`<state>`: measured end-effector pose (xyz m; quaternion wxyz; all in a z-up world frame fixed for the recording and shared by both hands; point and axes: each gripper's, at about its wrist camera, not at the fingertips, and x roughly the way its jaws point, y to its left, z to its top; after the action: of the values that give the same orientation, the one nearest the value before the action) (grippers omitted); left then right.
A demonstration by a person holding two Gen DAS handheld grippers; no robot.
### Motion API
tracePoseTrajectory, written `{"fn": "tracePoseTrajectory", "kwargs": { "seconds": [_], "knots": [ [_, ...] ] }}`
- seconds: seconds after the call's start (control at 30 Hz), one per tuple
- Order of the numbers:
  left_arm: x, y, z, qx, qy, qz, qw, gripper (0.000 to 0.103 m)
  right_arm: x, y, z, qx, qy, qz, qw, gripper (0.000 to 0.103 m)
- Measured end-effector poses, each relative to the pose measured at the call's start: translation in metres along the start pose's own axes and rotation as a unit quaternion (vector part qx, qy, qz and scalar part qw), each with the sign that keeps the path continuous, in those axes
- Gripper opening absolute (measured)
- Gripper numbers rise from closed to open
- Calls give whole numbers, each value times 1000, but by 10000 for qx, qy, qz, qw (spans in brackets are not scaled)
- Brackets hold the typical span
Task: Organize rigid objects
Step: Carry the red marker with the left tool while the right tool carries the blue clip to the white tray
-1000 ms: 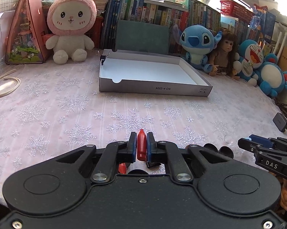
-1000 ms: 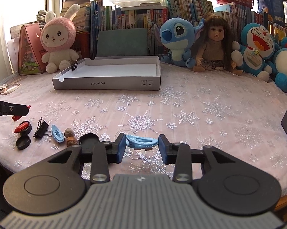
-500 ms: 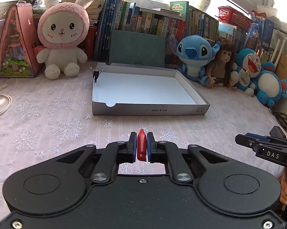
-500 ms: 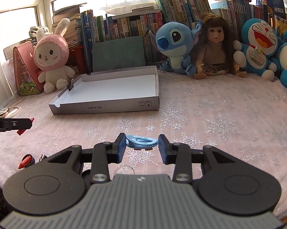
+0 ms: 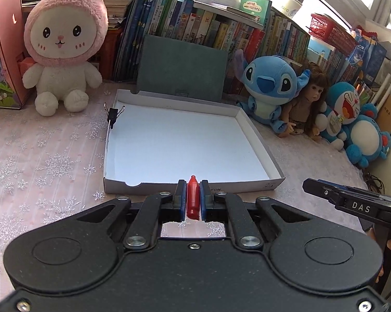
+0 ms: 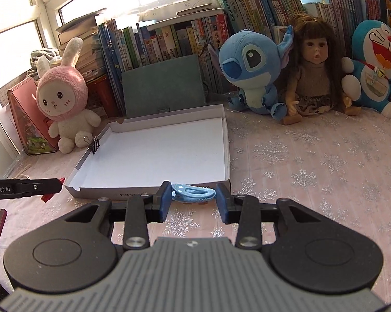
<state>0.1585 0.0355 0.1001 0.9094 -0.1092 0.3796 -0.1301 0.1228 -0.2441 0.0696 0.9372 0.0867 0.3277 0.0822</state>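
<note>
The red piece (image 5: 193, 199) sits pinched in my left gripper (image 5: 193, 200) jaws, the blue clip (image 6: 193, 193) in my right gripper (image 6: 193, 199), both hovering at the white box (image 5: 258, 140) near edge above the desk (image 5: 39, 161)

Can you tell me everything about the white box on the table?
The white box is a wide, shallow cardboard tray, white inside with low grey-white walls and small print on its front wall. It lies flat and open on the snowflake tablecloth, with nothing lying on its floor. A black binder clip is clipped onto its left wall. A dark green folder stands just behind it. Neither tool touches it.
</note>
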Motion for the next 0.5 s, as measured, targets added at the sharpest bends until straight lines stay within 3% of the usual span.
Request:
{"fn": "tracePoseTrajectory", "kwargs": {
  "seconds": [0.2,0.3,0.5],
  "knots": [
    [28,2,37,-183,119,57,9997,10,27,1,37,59,177,-8,9998,42],
    [50,4,53,-269,362,81,9990,10,41,7,50,-57,270,-62,9996,42],
    [97,12,70,-396,640,592,9954,10,84,24,68,-372,664,-274,9967,42]
  ]
}}
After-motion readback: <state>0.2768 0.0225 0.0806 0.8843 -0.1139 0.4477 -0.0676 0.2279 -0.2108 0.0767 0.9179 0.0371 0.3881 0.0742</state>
